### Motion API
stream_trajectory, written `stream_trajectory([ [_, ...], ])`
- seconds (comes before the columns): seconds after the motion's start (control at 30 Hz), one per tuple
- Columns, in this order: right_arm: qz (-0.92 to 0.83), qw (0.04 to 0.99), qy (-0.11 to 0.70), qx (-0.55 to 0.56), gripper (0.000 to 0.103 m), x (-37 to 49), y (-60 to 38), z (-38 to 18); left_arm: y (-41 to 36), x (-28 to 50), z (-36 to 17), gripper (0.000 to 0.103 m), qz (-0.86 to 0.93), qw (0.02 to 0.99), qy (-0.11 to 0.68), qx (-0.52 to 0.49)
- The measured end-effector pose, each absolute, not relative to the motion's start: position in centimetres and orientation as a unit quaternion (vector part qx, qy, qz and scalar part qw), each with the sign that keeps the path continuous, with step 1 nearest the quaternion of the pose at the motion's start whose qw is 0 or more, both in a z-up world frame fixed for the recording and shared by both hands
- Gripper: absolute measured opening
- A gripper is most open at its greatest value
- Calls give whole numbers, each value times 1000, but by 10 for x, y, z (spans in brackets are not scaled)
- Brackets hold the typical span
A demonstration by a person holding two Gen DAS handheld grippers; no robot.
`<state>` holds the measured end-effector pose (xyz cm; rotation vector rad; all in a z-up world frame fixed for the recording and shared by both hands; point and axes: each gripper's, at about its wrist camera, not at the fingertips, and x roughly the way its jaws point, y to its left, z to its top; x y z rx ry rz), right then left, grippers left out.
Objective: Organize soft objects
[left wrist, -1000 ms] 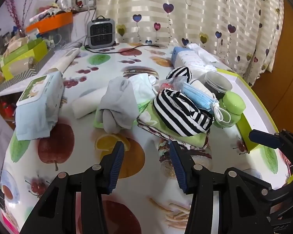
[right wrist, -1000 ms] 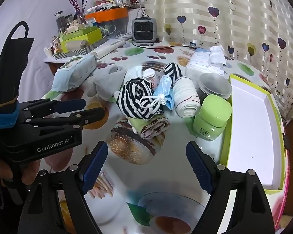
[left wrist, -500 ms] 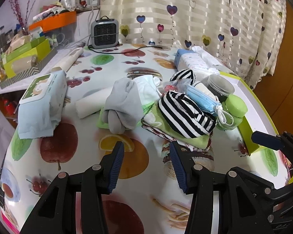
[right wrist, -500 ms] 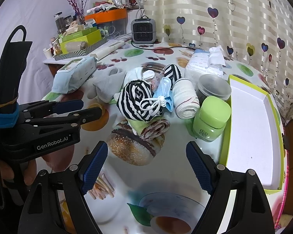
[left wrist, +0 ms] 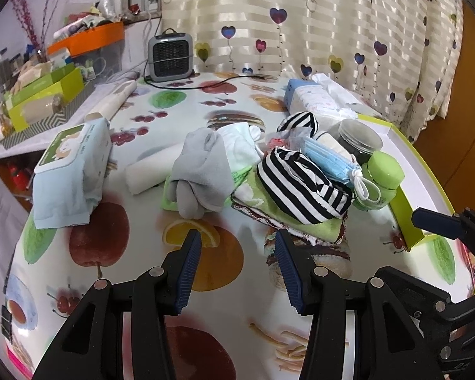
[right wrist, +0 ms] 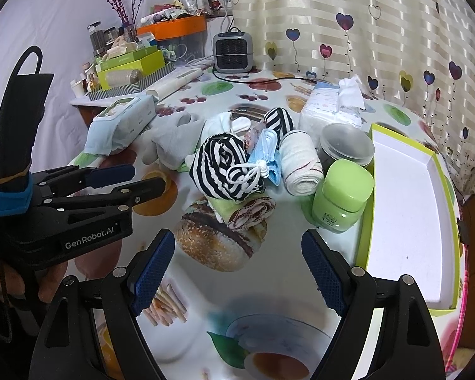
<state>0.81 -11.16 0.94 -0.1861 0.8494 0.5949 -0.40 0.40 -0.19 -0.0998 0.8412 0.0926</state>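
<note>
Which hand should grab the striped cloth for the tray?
Right, probably. Its open tongs face the striped cloth, and the tray sits on its side. The left tongs sit farther from the tray.

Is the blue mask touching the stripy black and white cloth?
Touching. In the right wrist view the blue mask leans against the stripy black and white cloth, and its white ear loops lie right on the stripes.
</note>
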Motion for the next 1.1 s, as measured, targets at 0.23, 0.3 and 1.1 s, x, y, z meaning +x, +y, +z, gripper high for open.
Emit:
stream_trajectory([
  [0.23, 284, 864, 406, -88, 83, 9, -111, 10, 1, -3, -4, 47, 42, 910, 410, -47],
  [0.3, 284, 864, 406, -88, 83, 9, -111, 11, 1, -3, -4, 47, 43, 910, 410, -46],
  [1.1, 279, 863, 415, -81, 83, 16, -111, 5, 1, 1, -11, 47, 36, 908, 415, -50],
])
